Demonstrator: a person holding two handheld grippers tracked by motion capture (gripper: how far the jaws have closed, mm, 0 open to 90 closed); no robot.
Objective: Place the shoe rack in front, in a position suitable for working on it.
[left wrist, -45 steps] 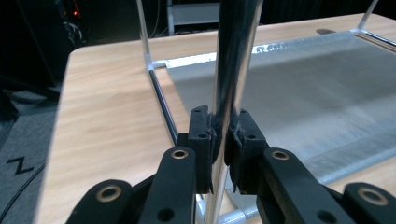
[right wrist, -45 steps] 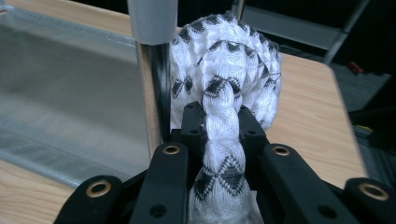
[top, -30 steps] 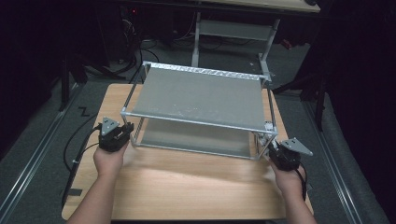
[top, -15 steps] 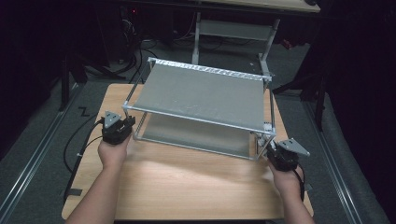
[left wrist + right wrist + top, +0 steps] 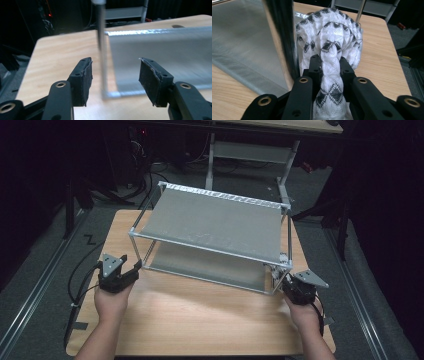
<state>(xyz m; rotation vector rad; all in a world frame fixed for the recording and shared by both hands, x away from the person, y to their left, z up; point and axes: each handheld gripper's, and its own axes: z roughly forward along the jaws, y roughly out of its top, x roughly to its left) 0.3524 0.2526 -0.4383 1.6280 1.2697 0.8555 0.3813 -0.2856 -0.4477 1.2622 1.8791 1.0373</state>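
A metal rack (image 5: 215, 220) with two mesh shelves stands on the wooden table (image 5: 200, 325). My left gripper (image 5: 133, 270) sits just left of the rack's front left leg (image 5: 101, 37). Its jaws have just been opening; in the left gripper view (image 5: 115, 67) the leg stands ahead of the gap and no pad touches it. My right gripper (image 5: 286, 286) is at the rack's front right corner. It is shut on a white knitted cloth with a black pattern (image 5: 329, 27), which bunches beyond the jaws (image 5: 329, 62) beside the shiny front right leg (image 5: 282, 37).
A second desk frame (image 5: 250, 150) stands behind the table in the dark. Cables (image 5: 80, 275) trail off the table's left edge to the floor. Bare wood lies between my two hands at the front.
My left gripper has let go of the rack's front left leg, opened and drawn back toward the person. The right gripper has stayed at the right corner.
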